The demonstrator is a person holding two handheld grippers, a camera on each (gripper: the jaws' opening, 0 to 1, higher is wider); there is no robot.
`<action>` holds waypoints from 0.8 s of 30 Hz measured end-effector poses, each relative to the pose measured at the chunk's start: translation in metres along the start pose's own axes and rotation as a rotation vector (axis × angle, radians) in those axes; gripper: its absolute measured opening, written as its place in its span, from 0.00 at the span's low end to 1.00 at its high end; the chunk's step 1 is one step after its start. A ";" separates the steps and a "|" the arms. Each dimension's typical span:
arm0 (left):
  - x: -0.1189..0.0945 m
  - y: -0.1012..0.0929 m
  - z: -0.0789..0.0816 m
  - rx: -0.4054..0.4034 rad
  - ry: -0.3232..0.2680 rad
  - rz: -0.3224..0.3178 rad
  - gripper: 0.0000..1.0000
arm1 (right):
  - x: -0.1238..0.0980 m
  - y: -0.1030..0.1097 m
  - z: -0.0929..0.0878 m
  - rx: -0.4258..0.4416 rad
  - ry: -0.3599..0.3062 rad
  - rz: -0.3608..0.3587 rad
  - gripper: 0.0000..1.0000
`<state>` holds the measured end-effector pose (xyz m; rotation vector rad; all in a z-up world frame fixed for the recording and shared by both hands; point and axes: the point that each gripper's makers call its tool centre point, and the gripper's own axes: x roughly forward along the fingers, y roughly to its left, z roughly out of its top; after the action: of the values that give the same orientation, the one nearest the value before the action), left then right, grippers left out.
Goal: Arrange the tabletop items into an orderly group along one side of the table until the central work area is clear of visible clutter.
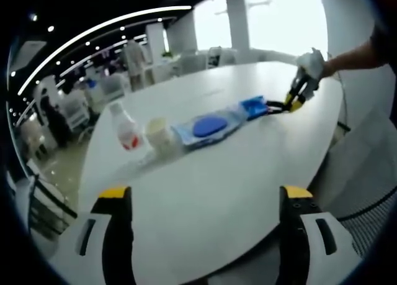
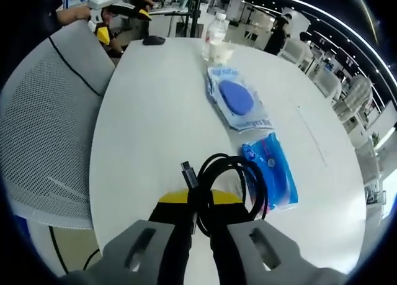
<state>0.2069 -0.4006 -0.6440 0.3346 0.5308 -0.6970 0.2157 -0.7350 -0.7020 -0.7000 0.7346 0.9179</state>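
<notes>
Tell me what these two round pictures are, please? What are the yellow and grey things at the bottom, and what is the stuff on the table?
A person is holding a grabbing tool in each hand, and a small camera rides on each tool. The lenses bend everything, so the pictures look round.

In the left gripper view, the left gripper has yellow-tipped jaws standing wide apart, holding nothing. Far across the round white table you can see the other tool in the person's hand.

In the right gripper view, the right gripper has its jaws squeezed on a coiled black cable.

Lined up on the table are a small blue plastic packet, a bigger clear packet with a blue disc inside, a small white cup and a clear plastic bottle. A grey mesh chair stands beside the table.
</notes>
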 end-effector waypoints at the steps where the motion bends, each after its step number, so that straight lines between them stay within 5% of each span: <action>1: 0.000 0.000 0.000 0.001 -0.001 0.000 0.95 | -0.002 -0.002 0.003 -0.003 -0.004 -0.004 0.08; 24: -0.001 0.001 -0.002 0.005 0.006 0.004 0.94 | 0.012 0.001 0.043 -0.083 -0.048 0.012 0.08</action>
<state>0.2061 -0.3985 -0.6447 0.3427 0.5340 -0.6937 0.2304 -0.6953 -0.6881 -0.7445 0.6614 0.9772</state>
